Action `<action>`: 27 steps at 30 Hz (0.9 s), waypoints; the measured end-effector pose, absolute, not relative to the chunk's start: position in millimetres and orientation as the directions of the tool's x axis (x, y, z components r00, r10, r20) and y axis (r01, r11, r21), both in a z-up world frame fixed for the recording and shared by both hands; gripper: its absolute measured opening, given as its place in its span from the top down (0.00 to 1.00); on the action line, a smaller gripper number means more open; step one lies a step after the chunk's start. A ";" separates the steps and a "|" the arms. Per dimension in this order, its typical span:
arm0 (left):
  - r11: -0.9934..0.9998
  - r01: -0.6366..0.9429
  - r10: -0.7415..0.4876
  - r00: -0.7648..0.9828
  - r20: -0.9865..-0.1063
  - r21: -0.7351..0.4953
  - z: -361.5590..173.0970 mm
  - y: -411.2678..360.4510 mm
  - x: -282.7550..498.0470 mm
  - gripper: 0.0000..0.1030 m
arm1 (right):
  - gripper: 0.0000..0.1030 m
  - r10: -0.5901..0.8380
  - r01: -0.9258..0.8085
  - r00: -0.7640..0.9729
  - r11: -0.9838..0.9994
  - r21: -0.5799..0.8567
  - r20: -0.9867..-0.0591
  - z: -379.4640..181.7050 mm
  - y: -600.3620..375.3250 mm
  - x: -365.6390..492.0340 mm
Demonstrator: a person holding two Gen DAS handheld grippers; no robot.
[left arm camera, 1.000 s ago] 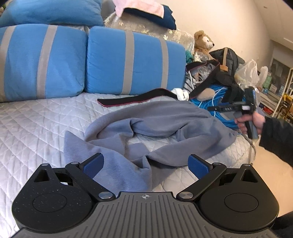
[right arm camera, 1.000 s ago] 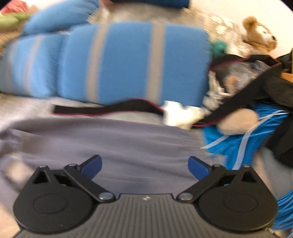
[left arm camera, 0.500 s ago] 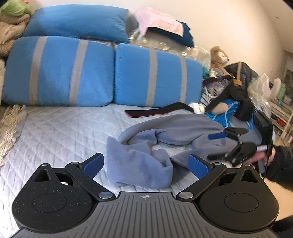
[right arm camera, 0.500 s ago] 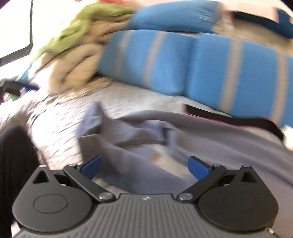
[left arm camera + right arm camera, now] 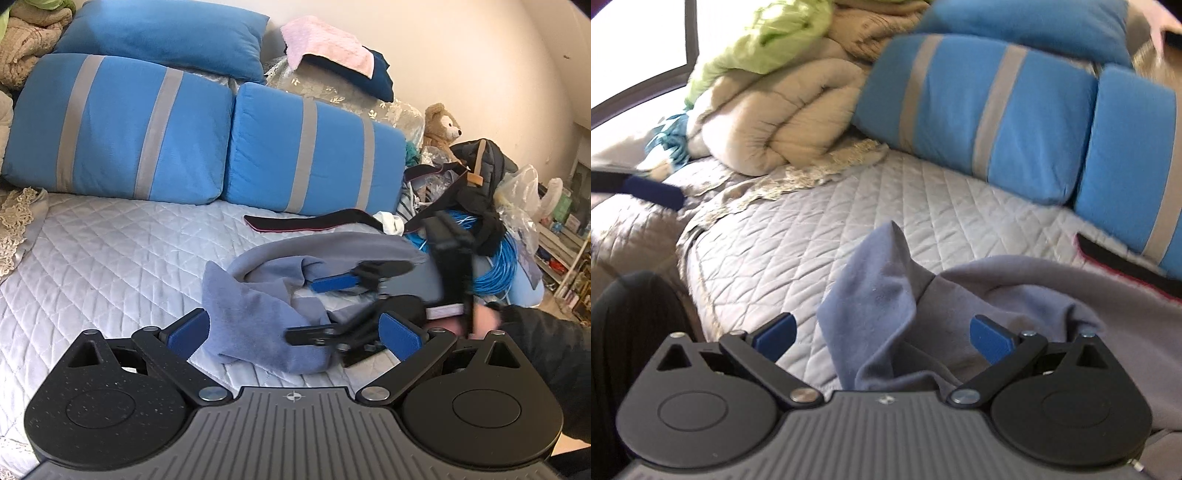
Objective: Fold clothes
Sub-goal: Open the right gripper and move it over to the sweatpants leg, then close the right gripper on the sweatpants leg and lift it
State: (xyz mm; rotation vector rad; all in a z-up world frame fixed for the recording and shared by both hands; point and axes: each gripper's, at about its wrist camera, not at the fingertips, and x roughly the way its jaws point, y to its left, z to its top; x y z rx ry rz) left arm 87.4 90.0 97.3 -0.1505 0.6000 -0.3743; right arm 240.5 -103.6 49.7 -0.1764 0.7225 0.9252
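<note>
Nowhere legible writing, grey garment [image 5: 266, 314] crumpled – unlabelled

Quilted bed cover [image 5: 110, 258], pale grey, diamond stitching. On it: a crumpled grey-blue garment [image 5: 266, 317], one flap lying between the spread fingers of the left gripper [image 5: 293, 330], in the foreground. Right gripper [image 5: 332, 306], fingers apart, over the garment's right part, held by a hand [image 5: 480, 321] in a dark sleeve [image 5: 546, 350]. Behind: two blue cushions [image 5: 122, 133] with grey stripes, a plain blue pillow [image 5: 166, 40], a black strap [image 5: 306, 223], a teddy bear [image 5: 441, 125], a coil of blue cable [image 5: 495, 266].
</note>
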 end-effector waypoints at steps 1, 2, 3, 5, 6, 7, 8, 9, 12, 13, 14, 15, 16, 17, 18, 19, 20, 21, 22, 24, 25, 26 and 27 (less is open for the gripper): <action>0.920 0.303 -0.391 0.759 -0.521 -0.248 96.2 89.8 88.2 0.02 | 0.00 0.669 -0.771 0.379 0.610 0.181 -0.640 46.3 -101.7 244.8; 0.918 0.305 -0.395 0.757 -0.521 -0.252 95.0 89.3 89.7 0.02 | 0.00 0.670 -0.763 0.372 0.615 0.200 -0.642 43.0 -99.9 248.7; 0.917 0.307 -0.398 0.755 -0.521 -0.256 93.7 88.9 91.1 0.02 | 0.00 0.671 -0.756 0.367 0.619 0.214 -0.644 40.2 -98.2 251.7; 0.913 0.311 -0.406 0.749 -0.524 -0.263 90.7 88.0 94.7 0.02 | 0.00 0.672 -0.741 0.362 0.628 0.238 -0.646 35.9 -95.4 257.6; 0.912 0.311 -0.408 0.747 -0.525 -0.267 89.4 87.9 96.5 0.02 | 0.00 0.676 -0.735 0.358 0.629 0.253 -0.644 34.7 -94.8 260.1; 0.912 0.306 -0.407 0.748 -0.524 -0.272 88.6 88.5 97.8 0.02 | 0.00 0.685 -0.731 0.351 0.627 0.270 -0.639 33.8 -94.7 262.2; 0.912 0.301 -0.406 0.749 -0.523 -0.278 87.9 89.1 99.0 0.02 | 0.00 0.690 -0.728 0.345 0.625 0.283 -0.636 33.2 -94.4 264.0; 0.912 0.296 -0.406 0.750 -0.523 -0.284 87.1 89.7 100.3 0.02 | 0.00 0.692 -0.727 0.341 0.624 0.289 -0.637 32.9 -93.7 265.0; 0.911 0.281 -0.403 0.753 -0.520 -0.301 84.8 91.4 104.0 0.02 | 0.02 0.694 -0.724 0.326 0.620 0.303 -0.642 31.5 -91.4 267.7; 0.911 0.276 -0.403 0.754 -0.519 -0.306 84.1 92.0 105.3 0.02 | 0.07 0.692 -0.726 0.320 0.618 0.302 -0.647 29.9 -90.8 267.0; 0.911 0.271 -0.402 0.755 -0.518 -0.312 83.3 92.5 106.5 0.02 | 0.11 0.690 -0.728 0.313 0.616 0.302 -0.653 28.3 -90.1 266.4; 0.910 0.266 -0.401 0.756 -0.518 -0.317 82.6 93.1 107.8 0.02 | 0.23 0.688 -0.730 0.307 0.614 0.302 -0.658 26.7 -89.5 265.8; 0.910 0.261 -0.400 0.757 -0.517 -0.323 81.8 93.7 109.0 0.02 | 0.42 0.685 -0.731 0.300 0.612 0.301 -0.663 25.0 -88.8 265.2; 0.909 0.256 -0.400 0.758 -0.516 -0.328 81.0 94.3 110.3 0.02 | 0.65 0.683 -0.733 0.293 0.610 0.301 -0.669 23.4 -88.2 264.6; 0.909 0.251 -0.399 0.759 -0.515 -0.334 80.3 94.9 111.5 0.02 | 0.77 0.681 -0.734 0.291 0.609 0.299 -0.672 22.1 -87.9 263.3; 0.908 0.246 -0.398 0.760 -0.514 -0.340 79.5 95.4 112.8 0.02 | 0.98 0.681 -0.736 0.297 0.610 0.294 -0.669 21.7 -88.5 260.3; 0.907 0.241 -0.397 0.761 -0.513 -0.345 78.8 96.0 114.0 0.02 | 1.00 0.685 -0.743 0.301 0.605 0.287 -0.663 22.1 -89.2 256.0; 0.906 0.236 -0.396 0.762 -0.513 -0.351 78.0 96.6 115.2 0.02 | 1.00 0.696 -0.757 0.296 0.588 0.283 -0.654 23.3 -89.5 251.2; 0.906 0.231 -0.396 0.763 -0.512 -0.356 77.2 97.2 116.5 0.02 | 1.00 0.715 -0.782 0.280 0.557 0.279 -0.641 25.4 -89.3 245.0; 0.907 0.209 -0.385 0.763 -0.520 -0.366 74.0 103.9 117.0 0.02 | 1.00 0.729 -0.832 0.263 0.502 0.234 -0.632 30.4 -87.2 228.1; 0.907 0.194 -0.379 0.762 -0.526 -0.373 73.7 111.8 114.3 0.02 | 1.00 0.730 -0.852 0.262 0.482 0.203 -0.632 32.6 -85.8 219.6; 0.906 0.181 -0.375 0.761 -0.530 -0.381 72.0 115.3 115.5 0.02 | 1.00 0.729 -0.871 0.260 0.461 0.172 -0.633 34.5 -84.5 210.9; 0.904 0.169 -0.373 0.760 -0.533 -0.392 70.0 118.6 116.8 0.02 | 1.00 0.728 -0.884 0.257 0.442 0.149 -0.636 35.6 -84.0 202.5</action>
